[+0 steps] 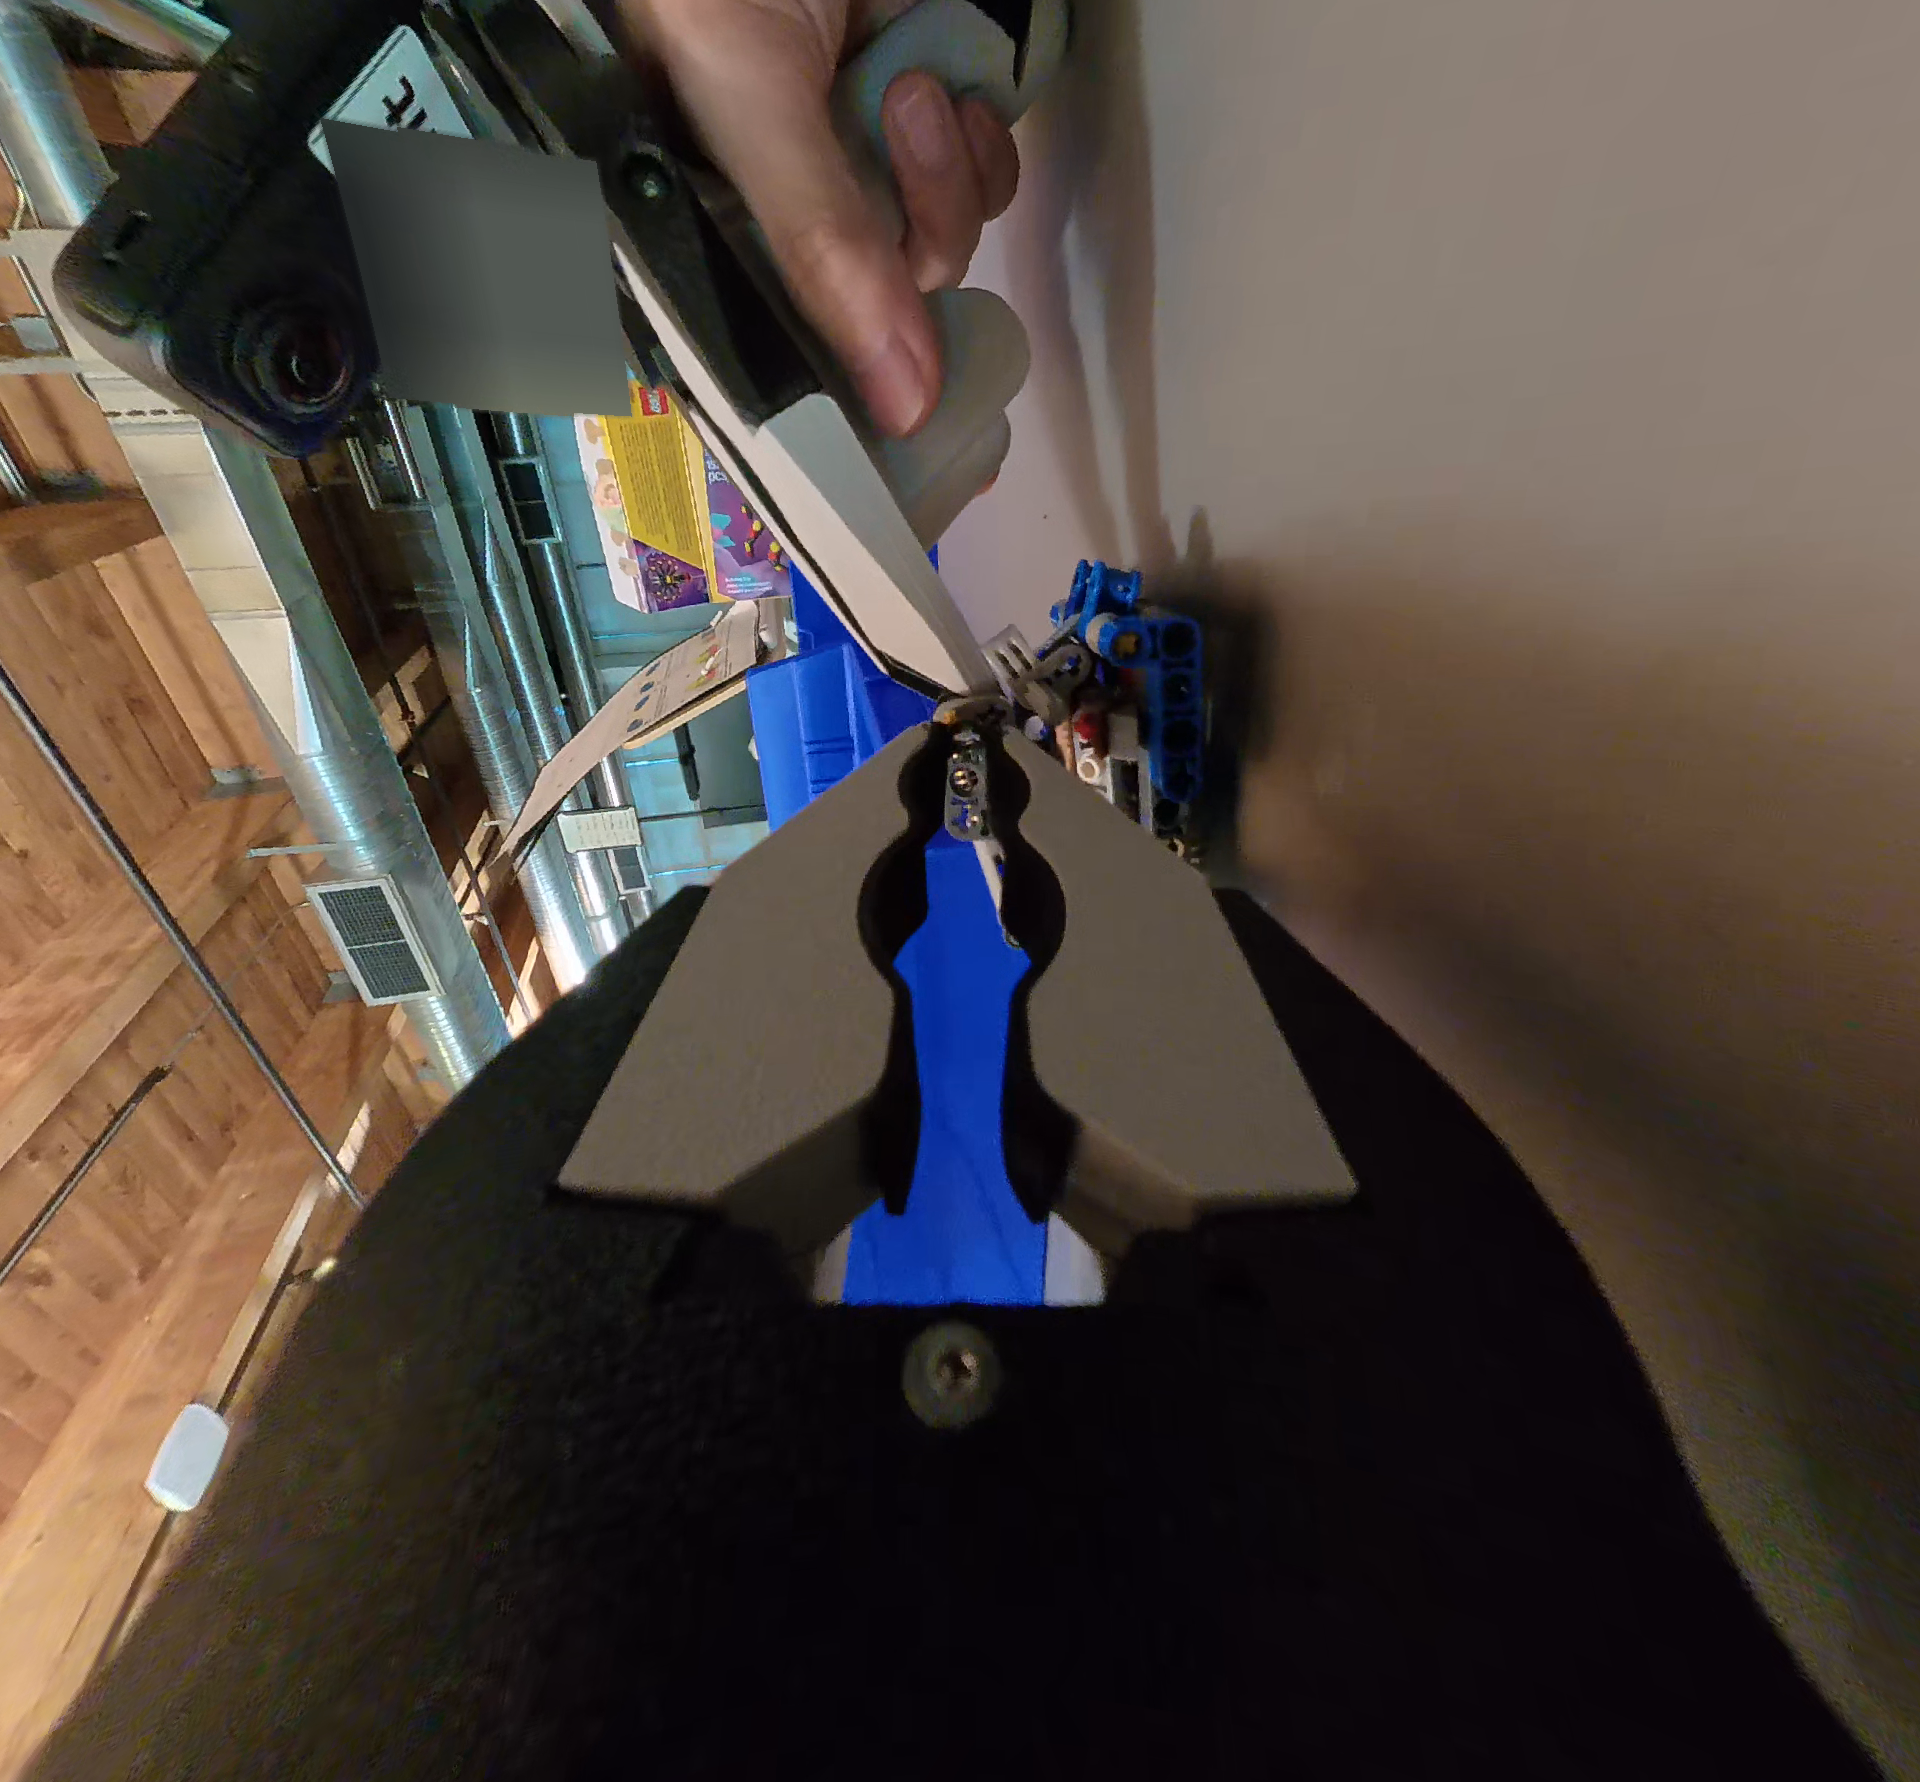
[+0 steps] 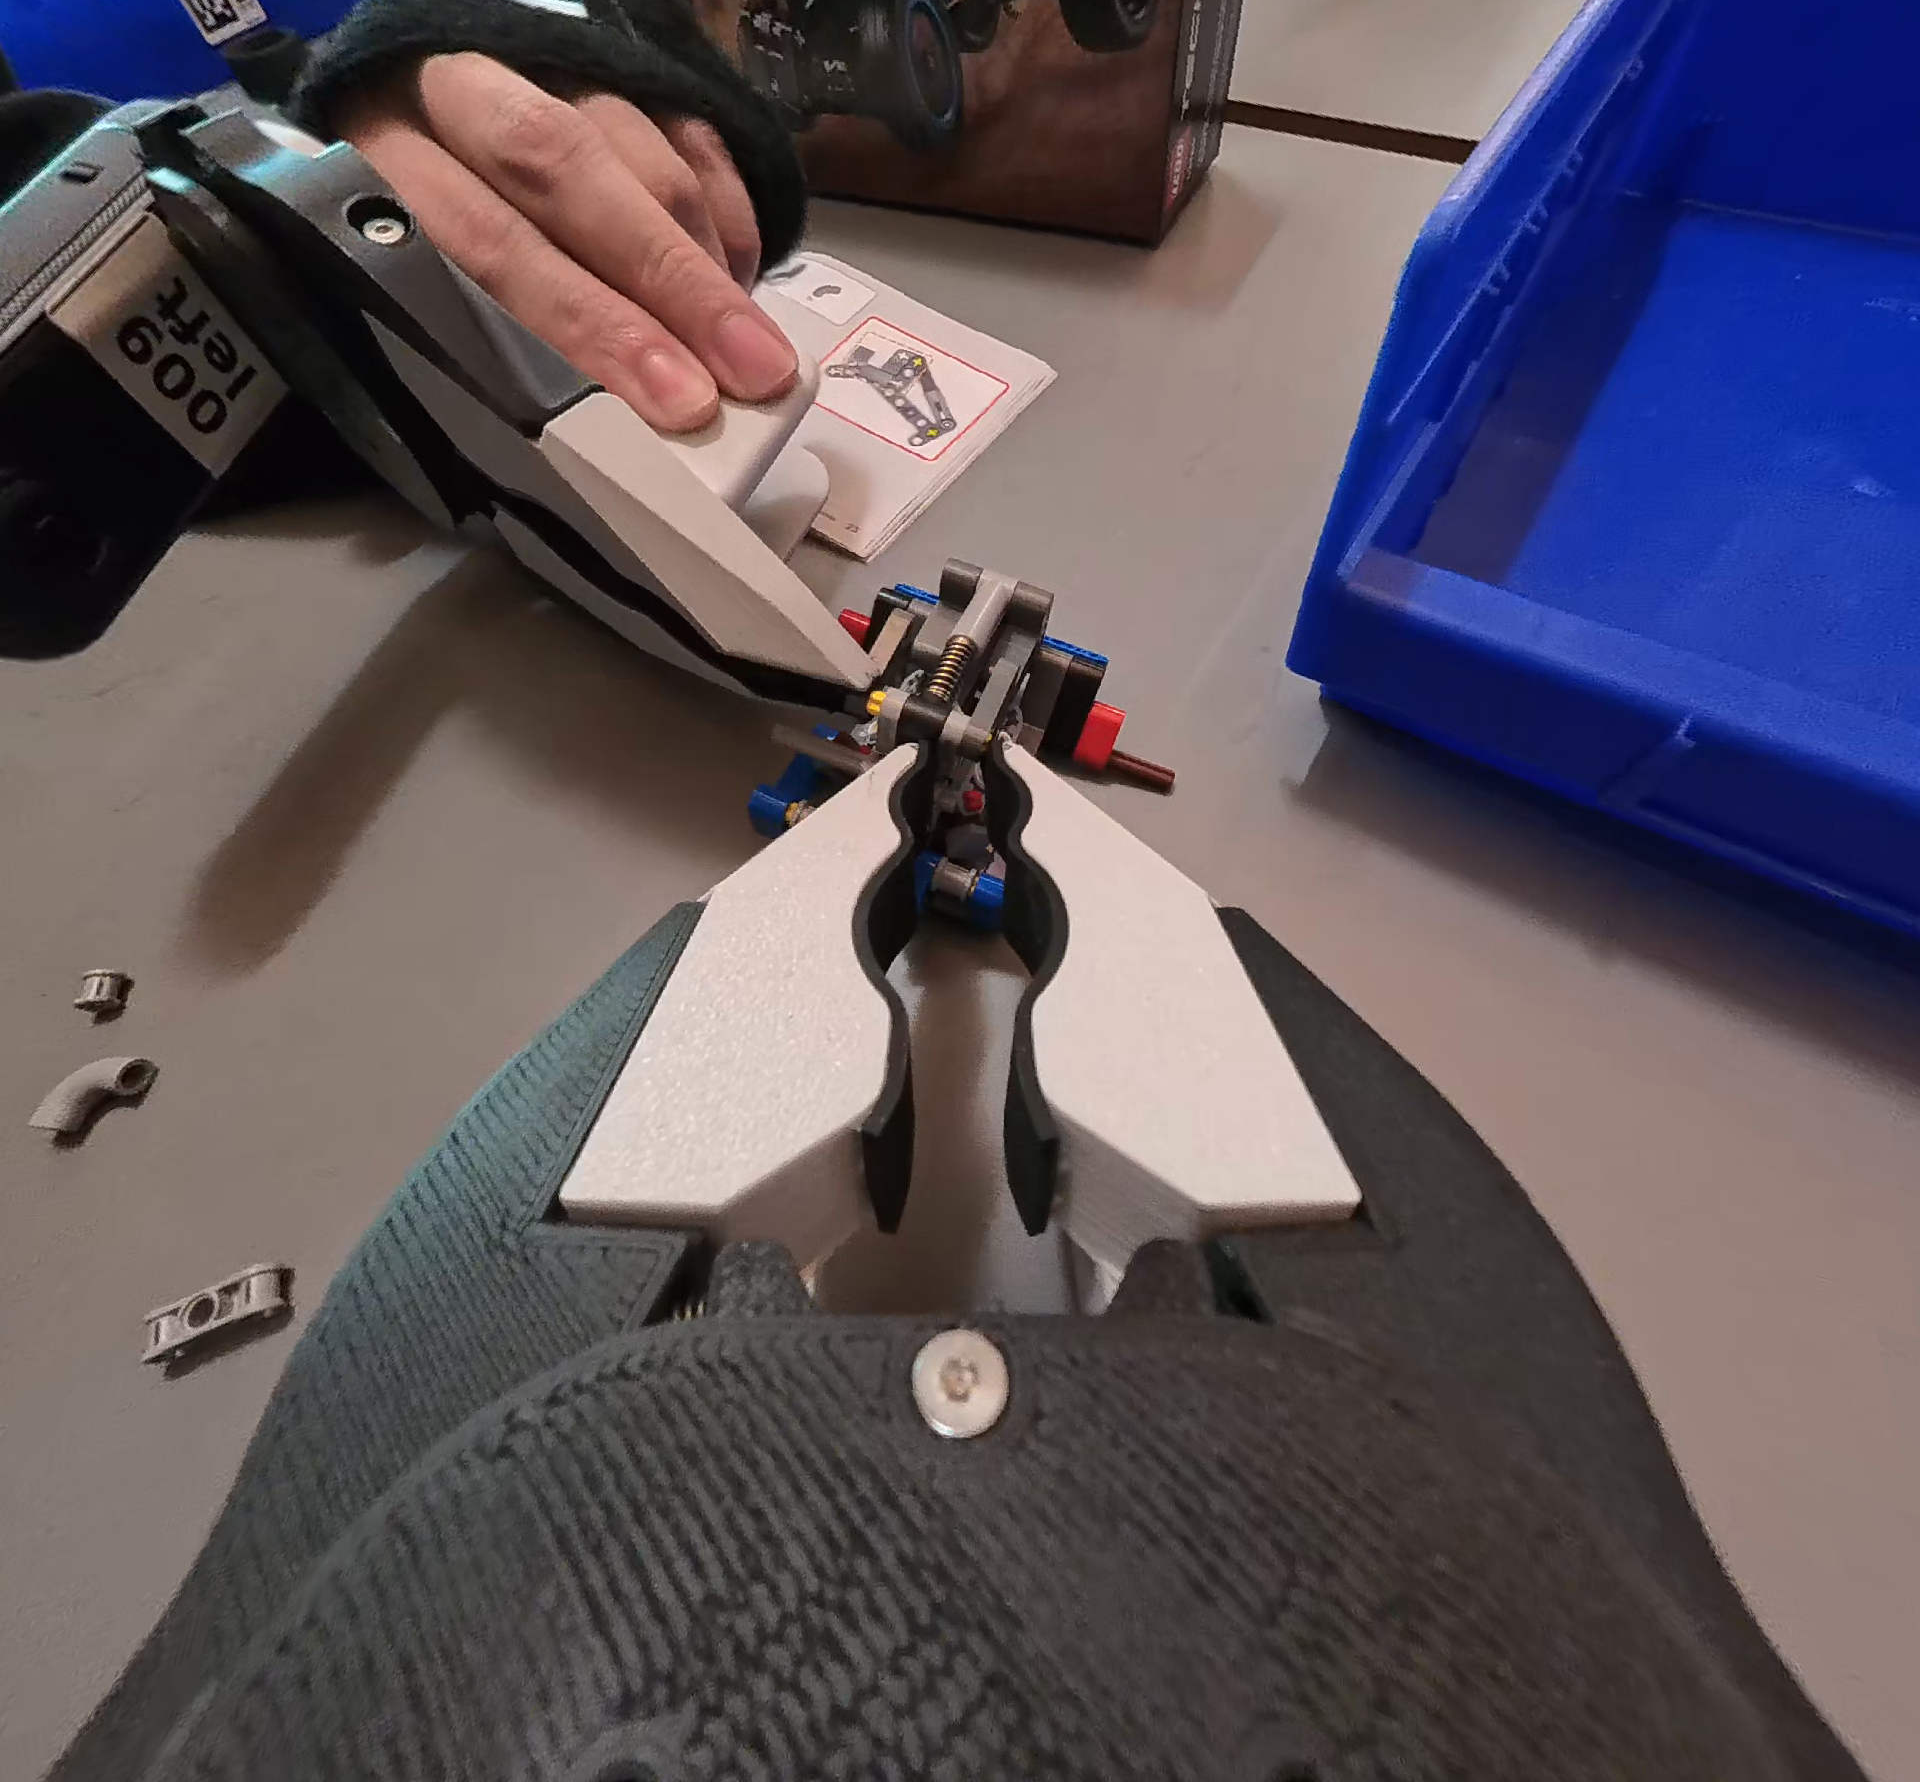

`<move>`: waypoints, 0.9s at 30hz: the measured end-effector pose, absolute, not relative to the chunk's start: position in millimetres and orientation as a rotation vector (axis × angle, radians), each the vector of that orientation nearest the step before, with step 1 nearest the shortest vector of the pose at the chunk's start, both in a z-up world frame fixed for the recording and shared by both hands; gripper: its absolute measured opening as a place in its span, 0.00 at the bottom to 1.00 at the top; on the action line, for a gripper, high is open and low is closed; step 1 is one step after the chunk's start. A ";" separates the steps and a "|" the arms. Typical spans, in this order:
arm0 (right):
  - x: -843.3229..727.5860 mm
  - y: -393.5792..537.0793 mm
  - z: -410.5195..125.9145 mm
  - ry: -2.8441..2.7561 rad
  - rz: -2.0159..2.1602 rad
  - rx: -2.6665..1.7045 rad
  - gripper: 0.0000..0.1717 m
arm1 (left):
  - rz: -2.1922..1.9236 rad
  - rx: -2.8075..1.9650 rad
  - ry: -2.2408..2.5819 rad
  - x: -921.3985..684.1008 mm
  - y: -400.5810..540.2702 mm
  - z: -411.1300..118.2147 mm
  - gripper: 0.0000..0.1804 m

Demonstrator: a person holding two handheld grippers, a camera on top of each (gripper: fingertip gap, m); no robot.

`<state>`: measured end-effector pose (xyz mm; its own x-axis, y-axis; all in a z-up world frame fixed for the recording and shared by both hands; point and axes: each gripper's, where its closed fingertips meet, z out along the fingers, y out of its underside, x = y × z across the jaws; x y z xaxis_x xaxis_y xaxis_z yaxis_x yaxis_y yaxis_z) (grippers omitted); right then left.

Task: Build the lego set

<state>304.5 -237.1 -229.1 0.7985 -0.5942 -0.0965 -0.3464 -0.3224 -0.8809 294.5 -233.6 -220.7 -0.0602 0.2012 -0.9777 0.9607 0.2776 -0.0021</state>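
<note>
While both grippers meet on the toy model [image 2: 977,683] mid-table [image 2: 1299,1005], the right gripper [image 2: 961,761] pinches its grey bar [image 2: 951,745]. From ten o'clock the left gripper [image 2: 868,683] clamps a grey link [image 1: 966,782]. Blue bin [image 2: 1662,444] at two o'clock, booklet [image 2: 914,402] behind.

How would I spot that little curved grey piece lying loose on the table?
Start at the grey table and look to its left edge, away from the blue bin. Three small grey parts lie there in a column. The curved elbow piece is the middle one, bent like a pipe, unlike its straight neighbours.
</note>
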 end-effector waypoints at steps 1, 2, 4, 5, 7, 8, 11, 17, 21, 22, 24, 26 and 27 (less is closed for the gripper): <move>304.7 -237.0 -229.1 0.711 -0.296 -1.940 0.04 | -0.906 1.124 1.502 294.6 -233.5 -220.7 0.02; 304.8 -236.9 -229.3 0.711 -0.298 -1.941 0.04 | -0.907 1.113 1.514 294.5 -233.4 -220.9 0.02; 305.4 -236.7 -229.4 0.719 -0.302 -1.939 0.04 | -0.906 1.091 1.540 295.5 -233.0 -220.3 0.02; 306.0 -236.2 -229.3 0.728 -0.305 -1.935 0.04 | -0.903 1.080 1.538 295.8 -233.1 -218.7 0.02; 307.4 -234.9 -230.0 0.745 -0.315 -1.935 0.04 | -0.897 1.057 1.567 296.6 -233.2 -218.7 0.02; 307.9 -235.2 -230.3 0.746 -0.325 -1.938 0.04 | -0.901 1.050 1.580 297.1 -233.3 -219.2 0.02; 307.9 -235.3 -230.1 0.748 -0.322 -1.936 0.03 | -0.897 1.047 1.595 298.0 -233.0 -219.4 0.02; 307.2 -235.9 -231.2 0.770 -0.301 -1.933 0.03 | -0.809 1.081 1.573 297.9 -233.4 -220.3 0.02; 304.2 -233.5 -231.9 0.753 -0.278 -1.942 0.03 | -0.833 1.148 1.532 294.0 -232.8 -221.5 0.02; 304.5 -233.5 -232.1 0.755 -0.282 -1.943 0.03 | -0.831 1.158 1.527 294.4 -232.9 -221.5 0.02; 305.2 -234.0 -232.2 0.761 -0.287 -1.942 0.03 | -0.833 1.165 1.529 295.6 -233.1 -221.4 0.02; 307.1 -234.3 -232.3 0.772 -0.303 -1.940 0.03 | -0.875 1.134 1.567 298.3 -233.0 -221.2 0.02; 308.6 -234.1 -232.4 0.786 -0.304 -1.934 0.03 | -0.902 1.115 1.591 299.7 -232.7 -221.0 0.02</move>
<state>308.6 -234.1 -232.4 0.7586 -0.6405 -0.1200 -0.3932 -0.3030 -0.8681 299.7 -232.7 -221.0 -0.1232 0.2415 -0.9626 0.9498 0.3098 -0.0438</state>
